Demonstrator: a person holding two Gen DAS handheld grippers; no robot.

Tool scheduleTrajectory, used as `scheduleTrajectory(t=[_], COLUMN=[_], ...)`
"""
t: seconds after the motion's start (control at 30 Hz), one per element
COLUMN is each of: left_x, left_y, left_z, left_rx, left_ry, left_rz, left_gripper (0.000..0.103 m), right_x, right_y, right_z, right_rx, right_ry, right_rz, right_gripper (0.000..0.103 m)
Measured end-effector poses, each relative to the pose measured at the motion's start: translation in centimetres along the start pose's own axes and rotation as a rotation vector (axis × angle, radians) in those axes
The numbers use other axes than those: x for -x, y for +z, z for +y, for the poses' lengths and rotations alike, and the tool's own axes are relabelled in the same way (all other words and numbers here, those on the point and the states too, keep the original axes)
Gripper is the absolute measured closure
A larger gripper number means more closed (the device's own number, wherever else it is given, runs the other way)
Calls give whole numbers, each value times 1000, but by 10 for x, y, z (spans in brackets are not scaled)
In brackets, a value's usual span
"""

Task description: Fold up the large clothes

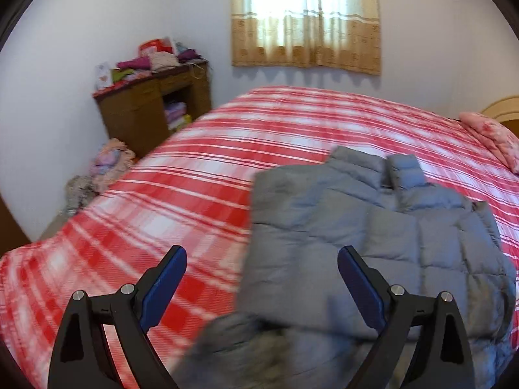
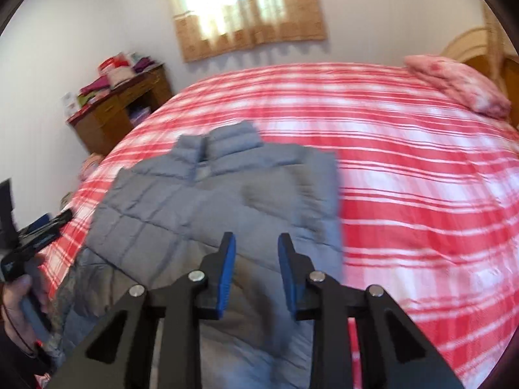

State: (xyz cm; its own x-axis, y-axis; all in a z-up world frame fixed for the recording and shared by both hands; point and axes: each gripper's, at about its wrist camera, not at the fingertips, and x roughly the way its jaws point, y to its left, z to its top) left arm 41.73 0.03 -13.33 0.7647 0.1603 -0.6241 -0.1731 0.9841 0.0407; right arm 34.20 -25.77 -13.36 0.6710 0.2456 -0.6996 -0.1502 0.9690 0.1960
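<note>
Below both tongs, a grey quilted puffer jacket point(image 1: 373, 236) lies on the red-and-white plaid bed point(image 1: 194, 188).
Left tongs point(image 1: 262, 259) gape wide and empty; right tongs point(image 2: 256, 243) stand slightly parted, gripping nothing.

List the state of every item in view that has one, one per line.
grey padded jacket: flat on the bed, sides folded in, collar away from the cameras.
left tongs: open wide, empty.
right tongs: partly open, empty, above the jacket.
curtain: drawn.
</note>
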Motion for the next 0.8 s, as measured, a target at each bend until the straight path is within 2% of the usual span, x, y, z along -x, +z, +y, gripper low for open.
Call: scheduleTrajectory(t=[0.1,0.17,0.23,0.5,0.8], left_x=[-25,-45,-59,-75,-77], left_y=[-15,-30,-38,-44,-48], left_z=[-23,-32,-31,-27,-32], left_rx=[-46,-83,-72,-56,-83], left_ry=[29,71,59,53,85], left_rz=[10,45,77,145,153], left_gripper=[9,8,8,4,3], right_x=[-29,-46,-55,-64,-66], right_y=[-14,-27,-37,-51,-55], right_z=[11,9,4,-1,-2], right_rx=[27,25,17,15,5], right_ry=[-8,-24,-19,-8,-10], right_rz=[18,40,50,47,67], right_gripper=[75,75,81,81,83])
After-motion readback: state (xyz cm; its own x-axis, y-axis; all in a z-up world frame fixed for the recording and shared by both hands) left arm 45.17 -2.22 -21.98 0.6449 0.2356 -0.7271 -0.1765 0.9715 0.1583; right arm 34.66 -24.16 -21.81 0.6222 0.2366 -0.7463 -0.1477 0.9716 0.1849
